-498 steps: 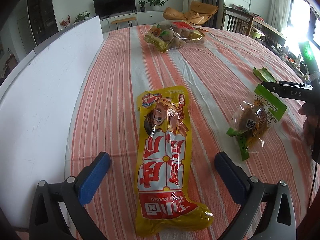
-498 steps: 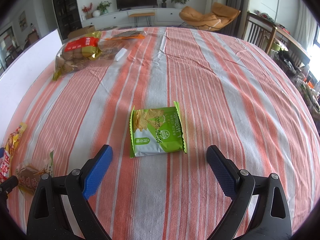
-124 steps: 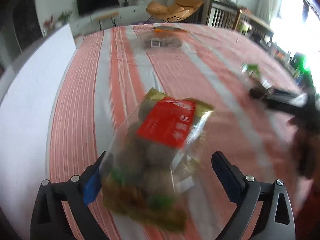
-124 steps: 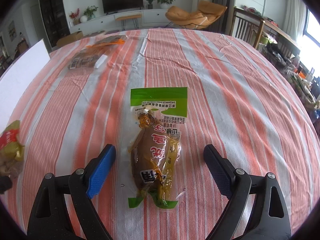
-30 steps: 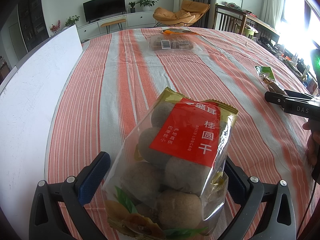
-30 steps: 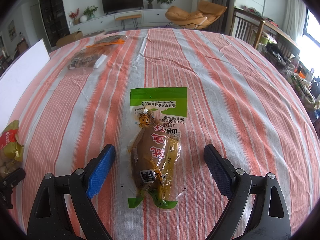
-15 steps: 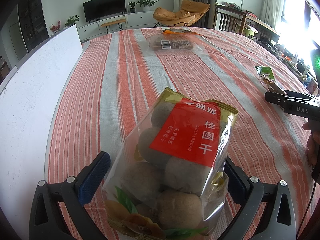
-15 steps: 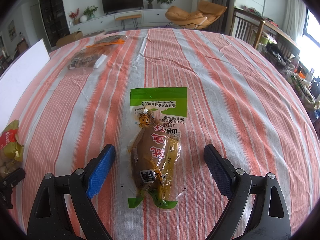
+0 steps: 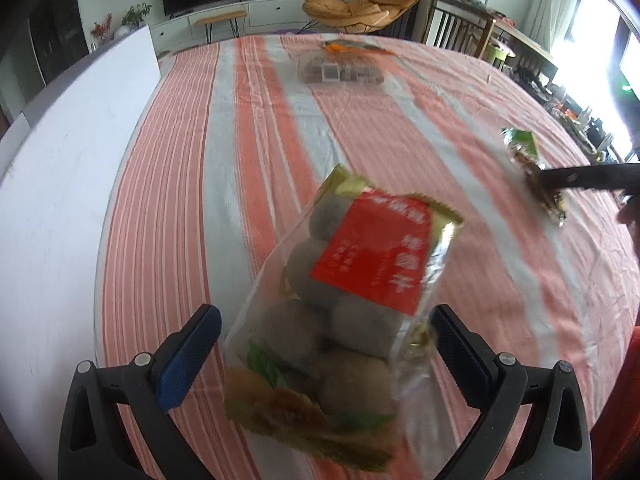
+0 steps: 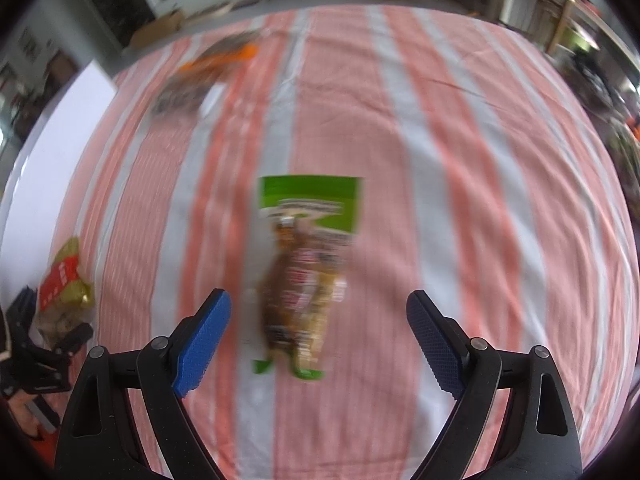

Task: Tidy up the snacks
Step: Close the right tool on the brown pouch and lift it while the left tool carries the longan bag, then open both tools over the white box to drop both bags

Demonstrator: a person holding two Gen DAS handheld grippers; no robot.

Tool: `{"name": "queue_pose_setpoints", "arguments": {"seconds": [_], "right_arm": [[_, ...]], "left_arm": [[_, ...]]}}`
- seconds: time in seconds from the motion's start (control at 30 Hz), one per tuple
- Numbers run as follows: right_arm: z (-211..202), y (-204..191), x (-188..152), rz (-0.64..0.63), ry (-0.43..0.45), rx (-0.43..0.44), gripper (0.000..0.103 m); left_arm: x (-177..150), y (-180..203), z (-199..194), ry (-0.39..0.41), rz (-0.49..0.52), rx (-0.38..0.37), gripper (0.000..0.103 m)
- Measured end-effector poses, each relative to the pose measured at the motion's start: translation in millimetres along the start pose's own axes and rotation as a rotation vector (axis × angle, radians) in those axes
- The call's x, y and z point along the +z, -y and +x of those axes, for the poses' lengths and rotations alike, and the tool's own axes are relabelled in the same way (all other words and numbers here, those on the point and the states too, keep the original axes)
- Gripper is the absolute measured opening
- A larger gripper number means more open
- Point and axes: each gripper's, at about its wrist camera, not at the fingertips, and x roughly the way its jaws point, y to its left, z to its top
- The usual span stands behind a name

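A clear bag of dried longans (image 9: 360,280) with a red label lies on the striped tablecloth (image 9: 248,152) between the fingers of my left gripper (image 9: 326,312). Its jaws are closing; the left pad stands just clear of the bag and the right pad is at its edge. In the right wrist view that bag (image 10: 64,292) is at the far left. A brown snack packet with a green header (image 10: 308,264) lies between and beyond the fingers of my right gripper (image 10: 318,298). Those jaws are wide and closing slightly, with neither pad touching it. This packet (image 9: 524,148) also shows beside a right finger (image 9: 588,178).
A white board (image 9: 60,200) runs along the table's left edge. A flat clear packet with an orange top (image 9: 340,72) lies at the far end of the table. Chairs and a lounge chair stand beyond the table. A hand (image 9: 632,216) holds the right gripper.
The left jaws have narrowed toward the longan bag. The right gripper has lifted and tipped further downward, so its view is blurred and the green-topped packet sits lower in it.
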Motion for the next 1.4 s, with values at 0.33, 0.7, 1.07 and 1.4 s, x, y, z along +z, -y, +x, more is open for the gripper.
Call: {"name": "queue_pose_setpoints", "arguments": {"seconds": [0.33, 0.7, 1.07, 1.4], "right_arm": [[-16, -14, -3, 0.075, 0.005, 0.032, 0.034], [-118, -193, 18, -0.077, 0.160, 0.529, 0.034], [-88, -374, 8, -0.225, 0.111, 0.737, 0.077], [-41, -206, -35, -0.271, 0.272, 0.186, 0.081]], "left_arm": [[-16, -15, -56, 0.079, -0.144, -0.172, 0.071], [-10, -151, -202, 0.322, -0.332, -0.045, 0.073], [-73, -272, -205, 0.271, -0.586, 0.285, 0.099], [-52, -184, -227, 0.430, -0.484, 0.084, 0.103]]}}
